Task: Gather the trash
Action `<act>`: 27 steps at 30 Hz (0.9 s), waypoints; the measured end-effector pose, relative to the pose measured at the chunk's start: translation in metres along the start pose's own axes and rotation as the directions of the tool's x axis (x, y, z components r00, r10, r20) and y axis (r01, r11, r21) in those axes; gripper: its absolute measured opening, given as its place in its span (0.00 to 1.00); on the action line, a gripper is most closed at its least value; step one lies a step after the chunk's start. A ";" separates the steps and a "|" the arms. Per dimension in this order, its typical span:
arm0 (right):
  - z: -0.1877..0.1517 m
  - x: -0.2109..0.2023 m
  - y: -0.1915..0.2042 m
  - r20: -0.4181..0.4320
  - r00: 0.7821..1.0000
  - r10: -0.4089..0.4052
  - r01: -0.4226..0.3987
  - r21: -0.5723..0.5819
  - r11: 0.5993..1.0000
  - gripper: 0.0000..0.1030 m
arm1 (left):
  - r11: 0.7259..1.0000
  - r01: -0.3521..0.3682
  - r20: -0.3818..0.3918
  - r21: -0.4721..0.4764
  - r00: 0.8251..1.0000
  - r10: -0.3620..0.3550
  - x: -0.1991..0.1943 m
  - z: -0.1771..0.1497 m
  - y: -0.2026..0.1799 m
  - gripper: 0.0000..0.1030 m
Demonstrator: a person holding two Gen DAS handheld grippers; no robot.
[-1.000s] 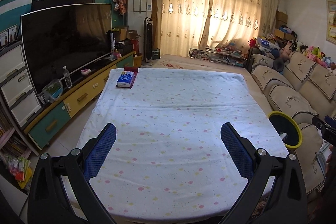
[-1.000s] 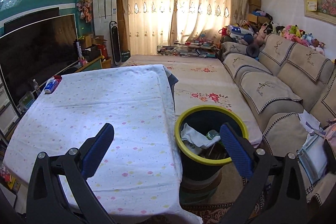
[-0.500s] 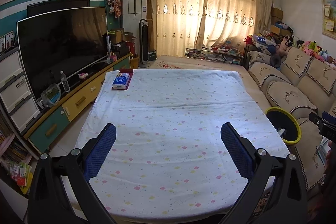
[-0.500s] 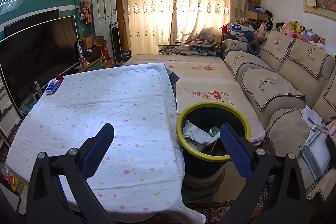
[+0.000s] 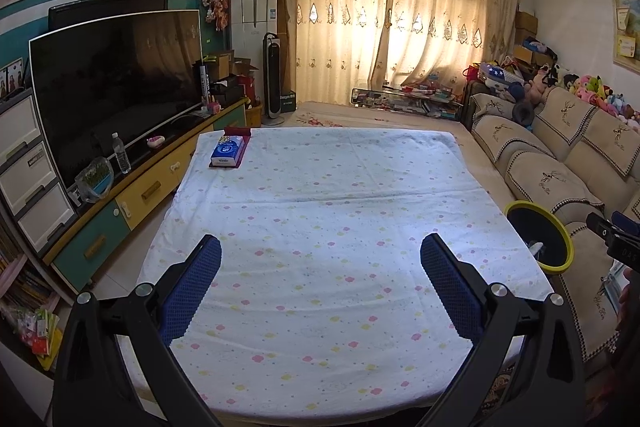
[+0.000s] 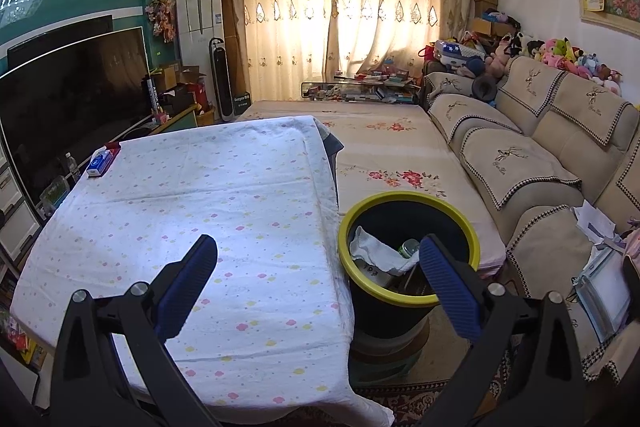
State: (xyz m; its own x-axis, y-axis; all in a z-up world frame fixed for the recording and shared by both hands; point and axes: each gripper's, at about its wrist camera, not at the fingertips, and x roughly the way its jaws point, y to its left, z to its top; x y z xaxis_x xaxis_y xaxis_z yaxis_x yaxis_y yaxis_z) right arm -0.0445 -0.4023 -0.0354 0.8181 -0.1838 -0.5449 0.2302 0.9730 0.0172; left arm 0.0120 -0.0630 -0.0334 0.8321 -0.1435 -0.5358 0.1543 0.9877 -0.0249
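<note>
A black bin with a yellow rim stands on the floor by the table's right edge; it holds a crumpled white tissue, a can and other rubbish. In the left wrist view the same bin shows at the right. My right gripper hangs open above the table's near right part, its right finger over the bin's rim. My left gripper is open over the table's near middle, holding nothing. The table wears a white dotted cloth.
A blue tissue pack on a red holder lies at the table's far left corner. A TV on a low cabinet runs along the left. A beige sofa stands right of the bin. The other gripper's tip pokes in at right.
Both grippers have drawn back and risen a little, so the table and bin look slightly farther off. Both stay open and hold nothing.
</note>
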 end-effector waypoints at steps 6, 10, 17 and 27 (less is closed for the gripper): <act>0.000 0.001 0.000 0.000 1.000 0.001 -0.001 0.004 1.000 0.93 | 1.000 0.004 0.000 0.000 1.000 -0.004 0.002 0.000 0.000 0.95; -0.001 0.001 0.000 -0.003 1.000 0.002 -0.002 0.003 1.000 0.93 | 1.000 0.004 -0.001 0.006 1.000 -0.004 0.001 0.001 -0.002 0.95; -0.001 0.001 0.000 -0.004 1.000 0.001 -0.001 0.003 1.000 0.93 | 1.000 0.004 -0.002 0.011 1.000 -0.004 0.002 0.001 -0.003 0.95; -0.002 0.004 0.001 -0.007 1.000 0.005 -0.005 0.004 1.000 0.93 | 1.000 0.003 -0.005 0.011 1.000 -0.003 0.004 0.001 -0.003 0.95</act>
State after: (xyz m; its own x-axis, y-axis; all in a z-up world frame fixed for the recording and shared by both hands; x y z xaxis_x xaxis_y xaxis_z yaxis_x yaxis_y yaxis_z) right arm -0.0425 -0.4013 -0.0394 0.8152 -0.1781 -0.5511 0.2283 0.9733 0.0231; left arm 0.0154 -0.0670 -0.0348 0.8287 -0.1460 -0.5403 0.1625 0.9866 -0.0174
